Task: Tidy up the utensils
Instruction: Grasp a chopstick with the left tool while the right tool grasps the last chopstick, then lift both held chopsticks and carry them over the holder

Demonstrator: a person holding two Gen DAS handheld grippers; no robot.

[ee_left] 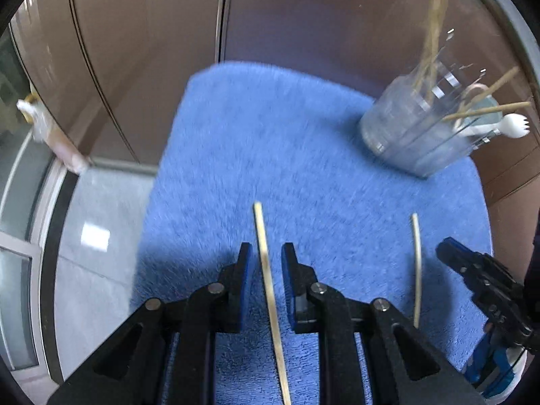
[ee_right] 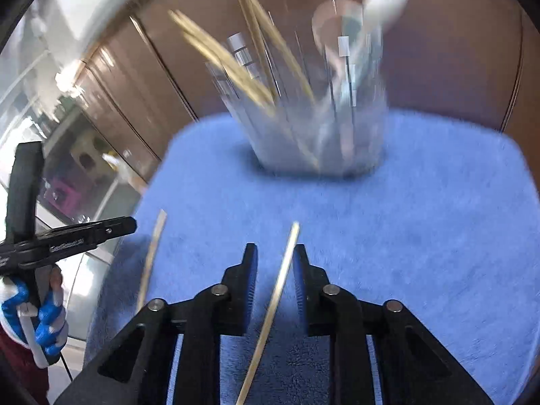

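Two wooden chopsticks lie on a blue towel. My left gripper is open, its jaws on either side of one chopstick without touching it. The second chopstick lies to its right. My right gripper is open around that second chopstick; the first one shows to its left. A clear plastic holder stands at the towel's far side with chopsticks and a white spork in it. The holder is blurred in the right wrist view.
The right gripper body shows at the lower right of the left wrist view. The left gripper and a gloved hand show at the left of the right wrist view. Brown cabinet doors stand behind the towel.
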